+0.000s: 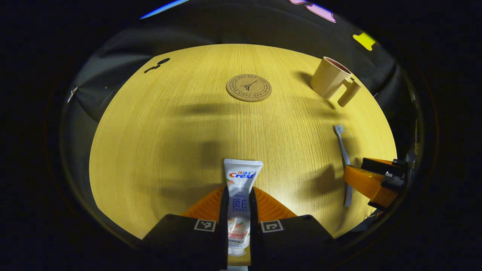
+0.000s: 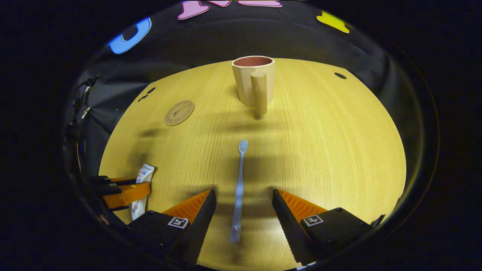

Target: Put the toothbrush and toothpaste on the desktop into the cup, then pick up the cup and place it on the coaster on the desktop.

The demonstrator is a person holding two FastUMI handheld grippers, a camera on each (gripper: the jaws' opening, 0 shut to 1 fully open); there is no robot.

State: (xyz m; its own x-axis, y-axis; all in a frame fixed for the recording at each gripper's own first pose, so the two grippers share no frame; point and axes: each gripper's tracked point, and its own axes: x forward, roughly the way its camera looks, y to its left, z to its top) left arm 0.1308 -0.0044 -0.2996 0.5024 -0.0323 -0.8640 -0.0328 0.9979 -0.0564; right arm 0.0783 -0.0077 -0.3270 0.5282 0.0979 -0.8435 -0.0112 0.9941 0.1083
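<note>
A white toothpaste tube (image 1: 241, 188) lies lengthwise between the fingers of my left gripper (image 1: 239, 195), which is shut on its sides. The tube's crimped end points toward the cork coaster (image 1: 248, 87). In the right gripper view a pale blue toothbrush (image 2: 239, 184) lies on the wood, bristles toward the cup (image 2: 250, 81). My right gripper (image 2: 244, 194) stands open astride the toothbrush handle, fingers well apart from it. The beige cup (image 1: 331, 79) stands upright with its handle facing the right gripper. The coaster (image 2: 179, 112) sits bare, left of the cup.
The round wooden desktop (image 1: 169, 131) has dark cable holes near its far edge (image 1: 157, 64) (image 2: 340, 75). Black cloth surrounds the table. The left gripper with the tube (image 2: 143, 175) shows at the lower left of the right gripper view.
</note>
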